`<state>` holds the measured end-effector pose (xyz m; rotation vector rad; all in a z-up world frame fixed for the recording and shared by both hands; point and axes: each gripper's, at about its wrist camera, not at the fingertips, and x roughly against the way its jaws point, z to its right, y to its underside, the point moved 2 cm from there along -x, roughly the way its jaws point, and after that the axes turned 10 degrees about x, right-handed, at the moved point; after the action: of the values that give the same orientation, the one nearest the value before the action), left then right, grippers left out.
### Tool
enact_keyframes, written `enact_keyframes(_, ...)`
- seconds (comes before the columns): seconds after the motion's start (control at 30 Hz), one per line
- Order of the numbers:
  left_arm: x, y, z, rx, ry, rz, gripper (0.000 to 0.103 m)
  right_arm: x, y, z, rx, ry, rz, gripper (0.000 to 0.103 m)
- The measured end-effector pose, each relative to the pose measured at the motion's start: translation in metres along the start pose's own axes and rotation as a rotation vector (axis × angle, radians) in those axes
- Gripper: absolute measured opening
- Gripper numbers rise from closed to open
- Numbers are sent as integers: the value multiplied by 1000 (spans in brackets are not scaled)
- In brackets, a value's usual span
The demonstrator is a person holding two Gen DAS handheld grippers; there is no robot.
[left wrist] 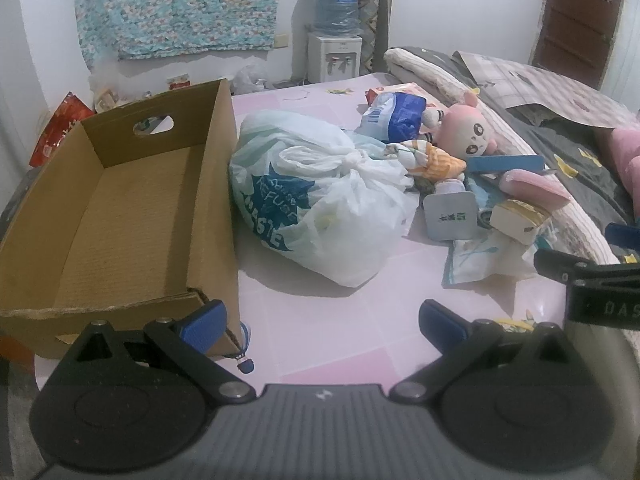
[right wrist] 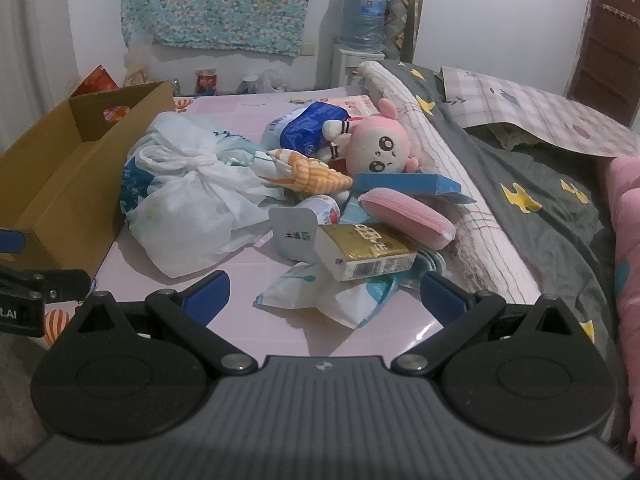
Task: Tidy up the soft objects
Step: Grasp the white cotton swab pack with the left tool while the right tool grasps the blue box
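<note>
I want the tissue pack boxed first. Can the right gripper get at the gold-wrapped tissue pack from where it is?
Probably yes. The right gripper is open and empty, the gold tissue pack lies on top of the pile just ahead of it, and nothing covers it.

A bare strip of pink table (left wrist: 336, 320) lies in front of the left gripper (left wrist: 322, 322), between the box (left wrist: 120, 208) and the pile. The tied bag (left wrist: 320, 204) sits just beside the box wall, closing that gap farther in. The box is open on top. Ahead of the right gripper (right wrist: 324, 296), a tissue pack (right wrist: 320, 300) and a gold packet (right wrist: 368, 250) block the way; rolled bedding (right wrist: 460, 184) walls off the right.
</note>
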<state>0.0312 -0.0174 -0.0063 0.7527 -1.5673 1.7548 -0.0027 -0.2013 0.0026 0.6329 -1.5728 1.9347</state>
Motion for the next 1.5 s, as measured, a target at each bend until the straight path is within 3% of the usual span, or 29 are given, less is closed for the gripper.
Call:
enact_keyframes(0.53, -14, -3, 50, -139, 63, 38, 103, -15, 57, 62, -155, 43, 32, 102)
enact_keyframes(0.77, -23, -4, 76, -189, 146, 34, 102, -17, 71, 101, -288, 52, 102, 102)
enact_keyframes(0.93, -24, -17, 90, -181, 232, 42, 102, -19, 74, 129, -384, 12, 166, 102)
enact_keyframes(1.1, -23, -28, 108, -203, 297, 100, 102, -27, 72, 146, -450, -17, 201, 100)
enact_keyframes(1.2, -33, -26, 125, -255, 313, 85, 97, -34, 72, 152, -488, -62, 205, 95)
enact_keyframes(1.3, -46, -18, 142, -314, 347, 26, 91, -43, 75, 152, -522, -134, 196, 82)
enact_keyframes(1.4, -62, -8, 160, -410, 354, -16, 80, -59, 81, 150, -571, -241, 163, 69)
enact_keyframes(1.5, -75, 8, 175, -547, 329, -12, 78, -77, 87, 144, -613, -325, 121, 59)
